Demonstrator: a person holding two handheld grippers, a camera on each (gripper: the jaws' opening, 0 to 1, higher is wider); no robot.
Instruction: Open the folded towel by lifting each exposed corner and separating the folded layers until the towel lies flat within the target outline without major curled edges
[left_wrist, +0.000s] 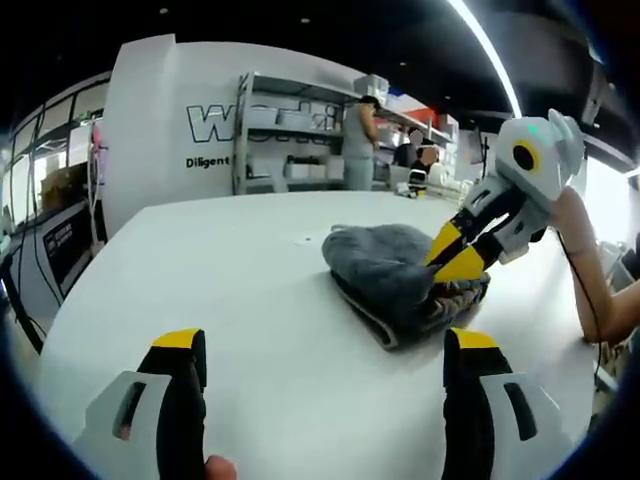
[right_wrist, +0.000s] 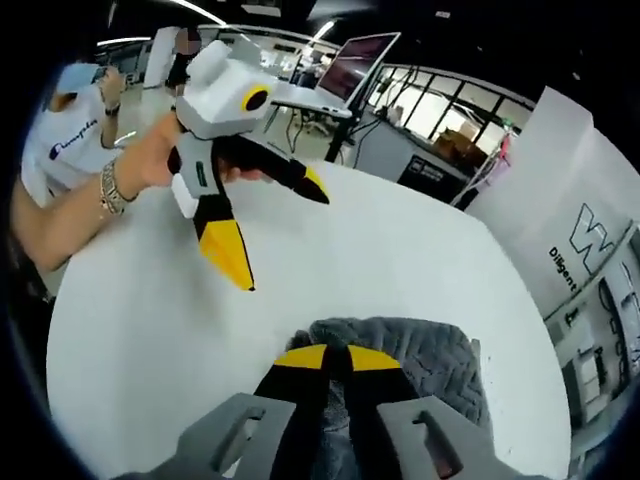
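Here, closest to me in the left gripper view, my left tongs (left_wrist: 325, 370) stand wide apart with nothing between them, their yellow-tipped black jaws rising over bare white tabletop (left_wrist: 250, 300). Just past them, right of centre, the folded grey towel (left_wrist: 385, 265) lies on that tabletop in a rumpled heap, its layered edge facing me. My right tongs (left_wrist: 457, 255) come in from the right and press down on the towel's near right part, the yellow tips close together against the cloth. In the right gripper view, those same right tongs (right_wrist: 337, 357) have their yellow tips meeting over the towel (right_wrist: 430, 365), pinched on its fabric, with the grey folds spreading out to either side and beyond. Farther across the white tabletop (right_wrist: 400, 250), the left tongs (right_wrist: 275, 235) hover apart from the towel, spread open and held by a hand (right_wrist: 160, 160) with a bracelet at the wrist. In the background of the left gripper view, a metal shelving rack (left_wrist: 290, 130) stands against a white wall with lettering, and a person (left_wrist: 358, 140) stands beside it.
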